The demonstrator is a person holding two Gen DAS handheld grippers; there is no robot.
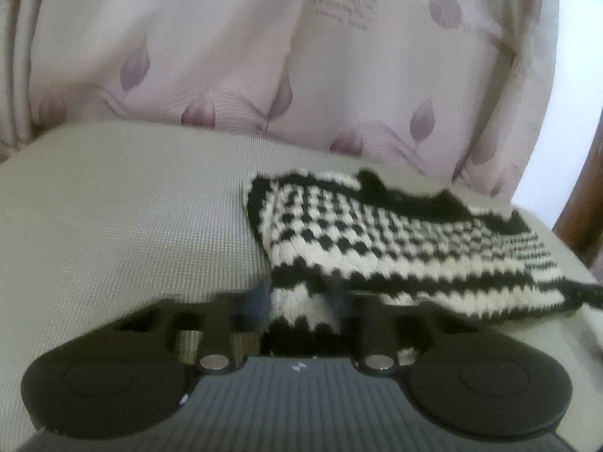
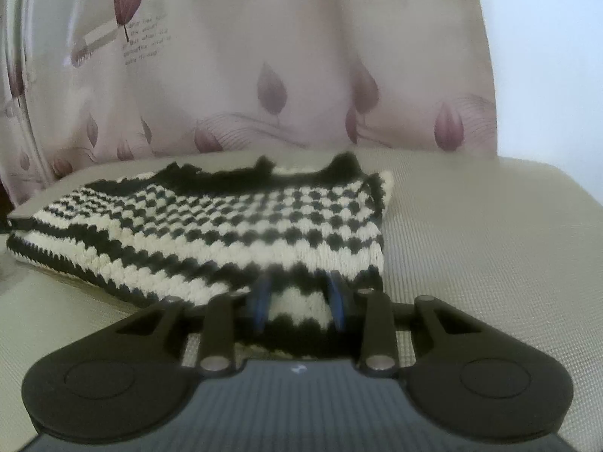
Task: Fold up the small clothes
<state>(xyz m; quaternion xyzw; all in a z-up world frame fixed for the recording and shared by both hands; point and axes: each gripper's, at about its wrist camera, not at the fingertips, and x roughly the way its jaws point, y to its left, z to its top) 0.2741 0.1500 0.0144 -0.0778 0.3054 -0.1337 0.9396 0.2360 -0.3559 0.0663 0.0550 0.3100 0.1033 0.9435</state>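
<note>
1. Left wrist view showed the biggest things first: one pale woven surface (image 1: 124, 226) that carried everything, and behind it one curtain (image 1: 226, 56) with purple leaf prints.
2. On that surface lay one knitted garment (image 1: 395, 233), black and cream in checks and stripes. It lay toward the right in this view and toward the left in the right wrist view (image 2: 211, 222), so it was between the two tools. Its near hem was raised off the surface.
3. There were two tools. The left gripper (image 1: 301, 312) was pinching the near hem at its left corner; the striped cloth filled the gap between the fingers.
4. The right gripper (image 2: 297, 301) was pinching the same hem at the other corner, with its blue pads (image 2: 260, 301) pressed on the cloth from both sides.
5. I judged that the step in hand was the first fold: the near edge was gripped and was beginning to lift.
6. The next move probably called for both tools to carry the hem together toward the far black neckline, level and at the same speed, so the thick knit would not twist or slip.
</note>
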